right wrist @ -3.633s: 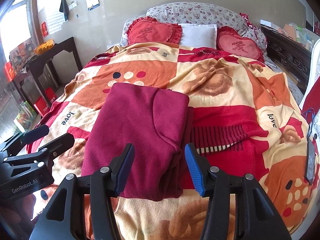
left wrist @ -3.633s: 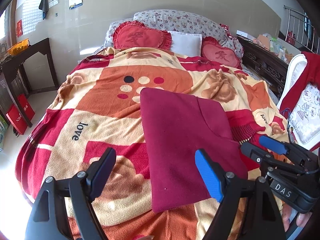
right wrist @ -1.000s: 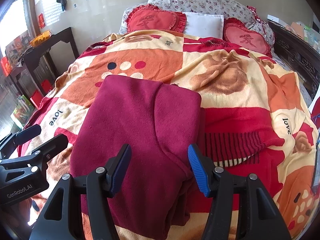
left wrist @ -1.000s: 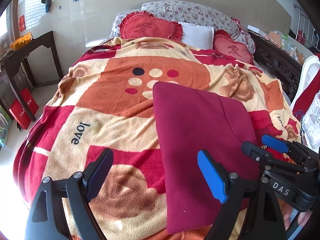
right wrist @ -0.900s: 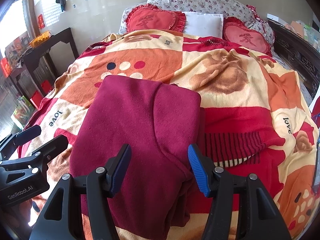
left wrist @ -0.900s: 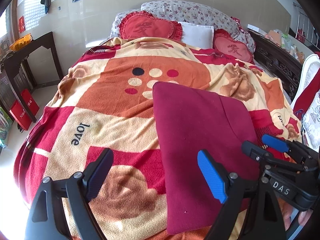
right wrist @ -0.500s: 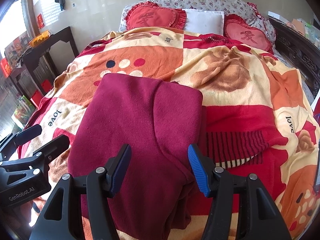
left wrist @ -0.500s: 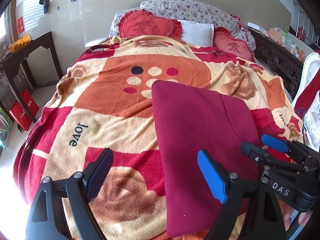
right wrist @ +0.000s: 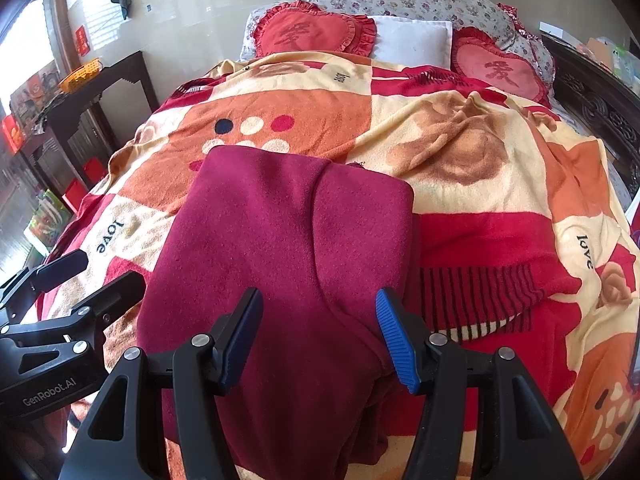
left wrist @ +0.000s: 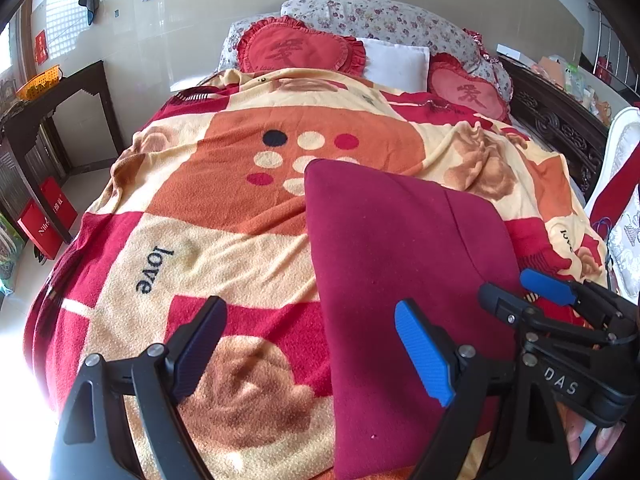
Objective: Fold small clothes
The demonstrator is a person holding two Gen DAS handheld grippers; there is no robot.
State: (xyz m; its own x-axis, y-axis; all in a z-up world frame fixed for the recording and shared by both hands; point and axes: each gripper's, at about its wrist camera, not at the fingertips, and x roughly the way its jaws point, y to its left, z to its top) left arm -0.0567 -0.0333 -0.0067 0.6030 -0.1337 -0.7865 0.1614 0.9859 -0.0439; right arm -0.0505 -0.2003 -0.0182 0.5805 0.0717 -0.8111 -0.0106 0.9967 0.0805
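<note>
- left wrist view: the left gripper point(left wrist: 310, 354) hangs with its jaws spread wide and nothing between them, over the near part of a fuzzy fleece blanket point(left wrist: 224, 236) patterned in orange, cream and red blocks with dots and the word "love".
- the maroon garment point(left wrist: 400, 280), a soft napped knit folded into a long flat panel with a straight left edge, lies on the blanket right of centre, reaching from mid-bed to the near edge.
- the right gripper point(left wrist: 528, 296) shows at the right, over the garment's right side, jaws apart.
- far off sit two frilled heart cushions point(left wrist: 300, 50) and a white pillow point(left wrist: 396, 64).
- right wrist view: the right gripper point(right wrist: 320, 338) is spread open above the garment point(right wrist: 288, 248), gripping nothing.
- only here do the folded-over flap's curved seam and the bunched, rumpled right near edge show.
- the left gripper point(right wrist: 86, 276) sits at the left, jaws parted, beside the garment.
- a dark wooden table point(right wrist: 104, 80) stands far left.
</note>
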